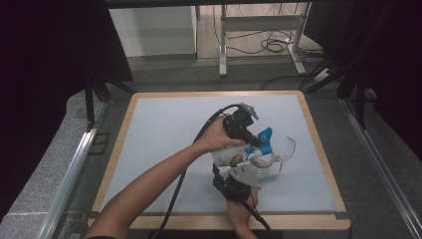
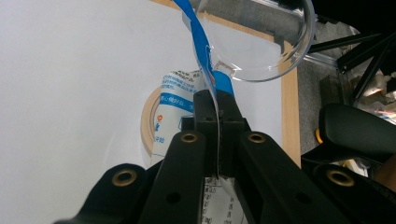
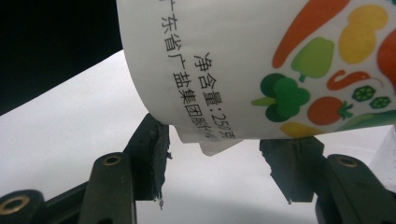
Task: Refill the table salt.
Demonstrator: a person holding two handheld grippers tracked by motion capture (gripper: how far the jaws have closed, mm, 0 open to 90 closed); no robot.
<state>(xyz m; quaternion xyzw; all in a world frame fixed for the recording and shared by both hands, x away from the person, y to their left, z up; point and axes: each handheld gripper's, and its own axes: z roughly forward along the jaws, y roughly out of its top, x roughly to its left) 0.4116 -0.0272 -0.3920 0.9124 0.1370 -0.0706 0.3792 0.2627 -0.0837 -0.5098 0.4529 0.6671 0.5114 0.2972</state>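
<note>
Even overhead light on the pale table (image 1: 164, 144), dark blurred surroundings, soft close-up gripper views.

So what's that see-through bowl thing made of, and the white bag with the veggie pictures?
The bowl looks like clear glass or hard plastic: you see the table straight through it and its rim shines. The bag seems thin glossy plastic film, printed with vegetables, curving softly with a crinkled torn corner.

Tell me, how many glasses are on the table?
1. A clear wine glass is tipped beside the printed packet, to the right of the two hand-held grippers. Another could be hidden behind the hands.
</note>
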